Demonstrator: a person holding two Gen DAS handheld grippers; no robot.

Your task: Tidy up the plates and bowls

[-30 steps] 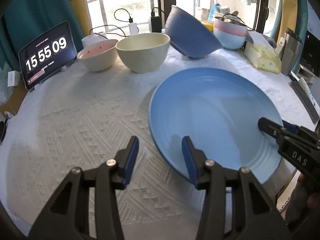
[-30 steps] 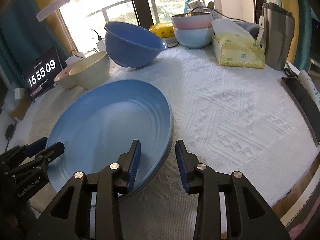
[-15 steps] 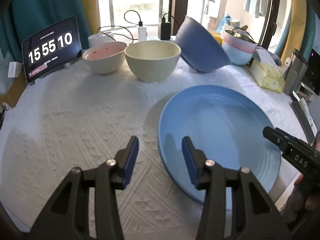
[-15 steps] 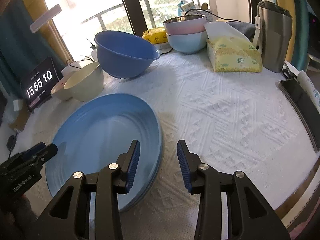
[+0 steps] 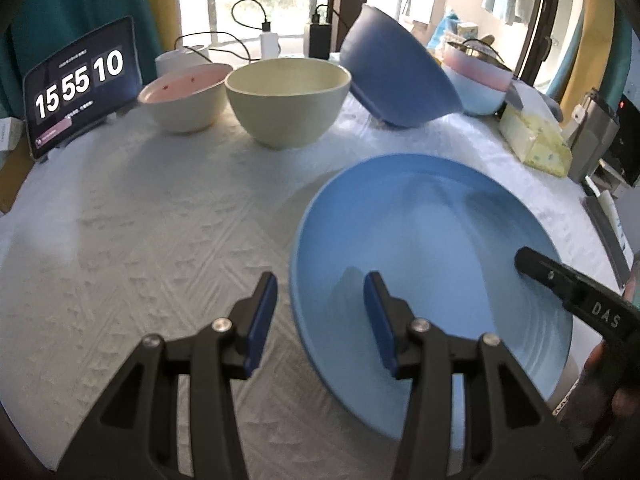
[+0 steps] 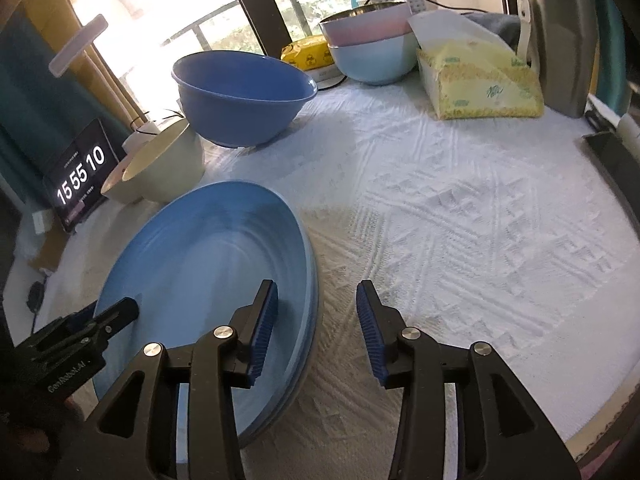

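Left gripper (image 5: 320, 312) and right gripper (image 6: 316, 316) both had fingers spread wide, holding nothing. Each straddled the blue plate (image 5: 432, 248) rim on the tabletop (image 6: 460, 220).

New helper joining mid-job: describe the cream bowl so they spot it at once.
Find the clock tablet at the table's far left. Two bowls sit right of it: first the pink-lined bowl, then the cream bowl, bigger, plain pale inside and upright, unlike the tilted dark blue bowl beyond.
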